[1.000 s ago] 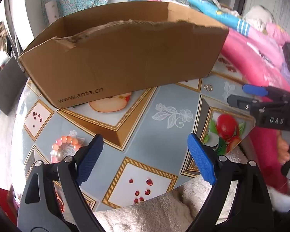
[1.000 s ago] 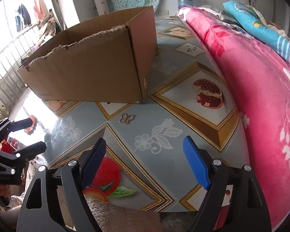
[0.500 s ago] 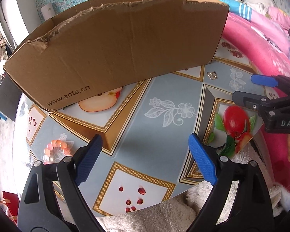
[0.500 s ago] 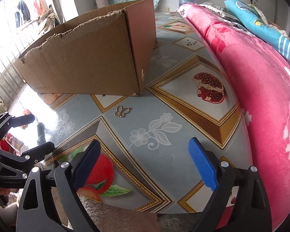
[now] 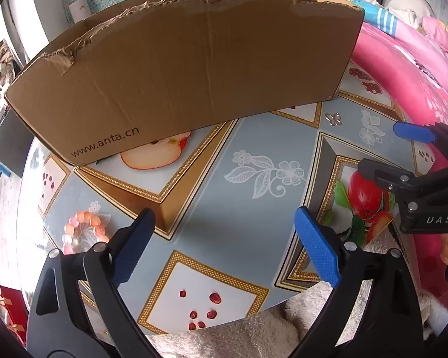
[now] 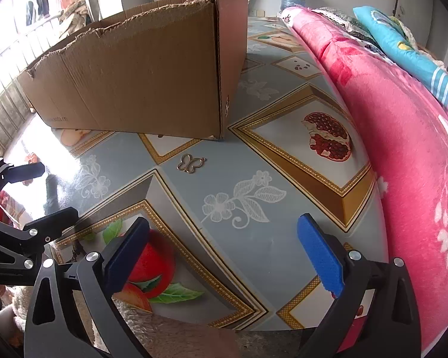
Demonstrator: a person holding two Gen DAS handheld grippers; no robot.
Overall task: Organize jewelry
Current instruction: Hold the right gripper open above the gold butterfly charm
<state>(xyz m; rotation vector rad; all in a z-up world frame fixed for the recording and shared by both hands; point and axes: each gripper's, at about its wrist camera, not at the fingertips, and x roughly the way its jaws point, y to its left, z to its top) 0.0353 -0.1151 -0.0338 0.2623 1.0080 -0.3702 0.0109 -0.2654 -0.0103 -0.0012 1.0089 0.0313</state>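
A small metal butterfly charm (image 6: 191, 163) lies flat on the table (image 6: 254, 179), just before the cardboard box (image 6: 140, 71), wings spread sideways. The right gripper (image 6: 224, 256) is nearer, charm ahead and slightly left; its jaws are opening, empty. A bead bracelet (image 5: 85, 232) lies left of the left gripper (image 5: 224, 247), which is also opening, empty. Open table surrounds both.

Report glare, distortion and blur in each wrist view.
Left wrist view: fisheye bows the cardboard box into an arc; even daylight; beaded bracelet sharp. Right wrist view: window glare washes out the tabletop at left; butterfly charm stays crisp.
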